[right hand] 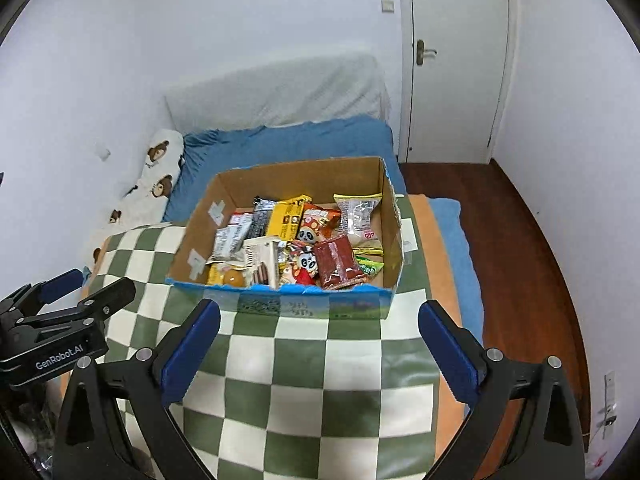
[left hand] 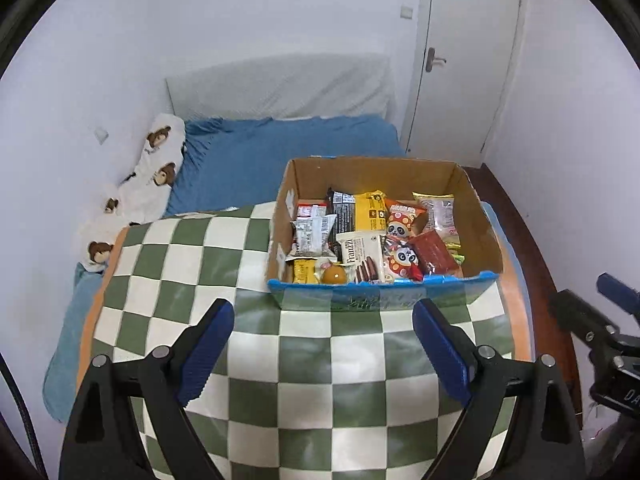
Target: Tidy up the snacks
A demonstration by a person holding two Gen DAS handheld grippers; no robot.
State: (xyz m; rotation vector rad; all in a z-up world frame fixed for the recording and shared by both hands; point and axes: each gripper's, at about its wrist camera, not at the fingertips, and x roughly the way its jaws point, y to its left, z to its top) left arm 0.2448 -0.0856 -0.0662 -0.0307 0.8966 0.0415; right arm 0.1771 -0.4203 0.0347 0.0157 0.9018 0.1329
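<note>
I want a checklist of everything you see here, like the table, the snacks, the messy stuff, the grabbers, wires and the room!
Surface: green and white checkered cloth, bare in front of the box.
Job's things: cardboard box full of wrapped snacks, among them a red packet, a yellow packet and a panda packet.
Clutter: nothing seen on the cloth outside the box.
Grippers: left hand-held gripper open, empty; right hand-held gripper open, empty; both short of the box.
Cables: a dark cable at the left edge.
Surroundings: blue bed, bear-print pillow, white door, wooden floor.
</note>
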